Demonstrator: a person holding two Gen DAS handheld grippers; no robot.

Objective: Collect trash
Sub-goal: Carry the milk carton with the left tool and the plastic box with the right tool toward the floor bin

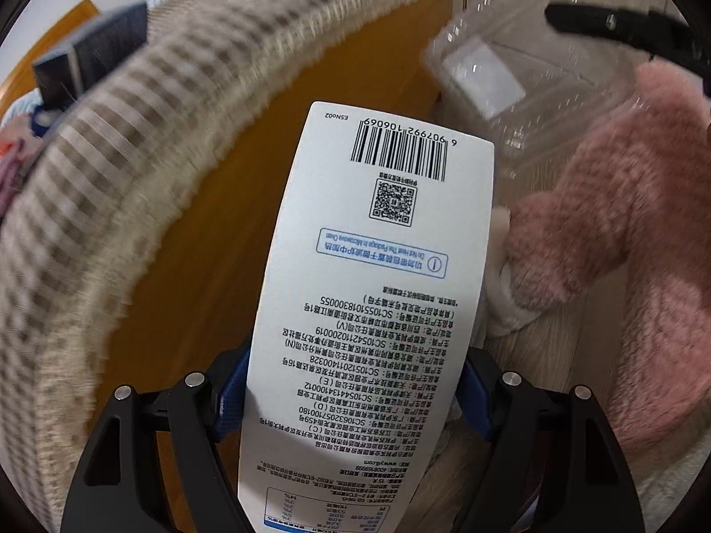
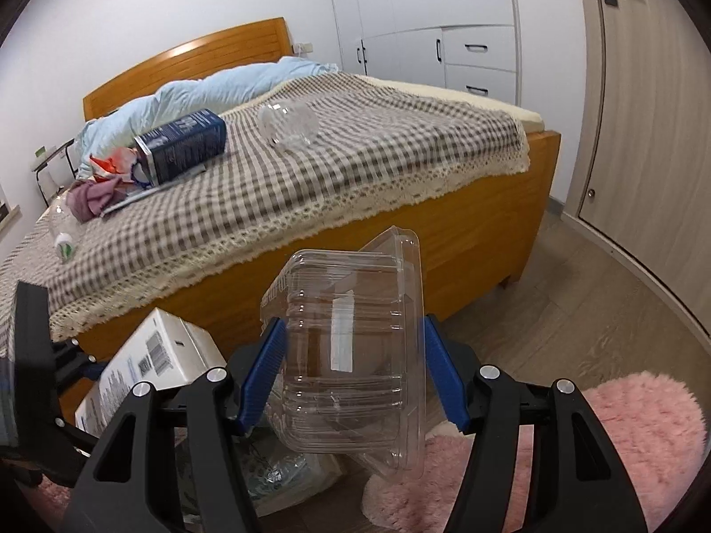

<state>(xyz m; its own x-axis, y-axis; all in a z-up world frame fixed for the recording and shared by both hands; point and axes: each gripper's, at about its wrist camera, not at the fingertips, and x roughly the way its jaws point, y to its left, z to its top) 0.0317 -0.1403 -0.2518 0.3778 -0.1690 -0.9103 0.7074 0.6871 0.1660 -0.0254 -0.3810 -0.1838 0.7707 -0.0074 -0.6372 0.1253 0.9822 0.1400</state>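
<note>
My left gripper (image 1: 353, 393) is shut on a white carton (image 1: 382, 266) printed with a barcode and small text; its blue pads press both sides. The carton points down beside the bed's wooden side. In the right wrist view my right gripper (image 2: 355, 373) is shut on a clear plastic clamshell box (image 2: 351, 333), held between its blue pads. The same white carton (image 2: 151, 355) shows at lower left there, and the clamshell box (image 1: 511, 75) at upper right of the left wrist view. On the checked bedspread lie a dark blue carton (image 2: 182, 144), a clear plastic tub (image 2: 289, 124) and crumpled wrappers (image 2: 111, 164).
The wooden bed frame (image 2: 466, 244) stands close ahead, with a lace-edged checked cover (image 1: 111, 155) hanging over it. A pink fluffy rug (image 2: 622, 435) lies on the wood floor at right. Crumpled plastic (image 2: 284, 466) lies low under the grippers. Wardrobe and door stand behind.
</note>
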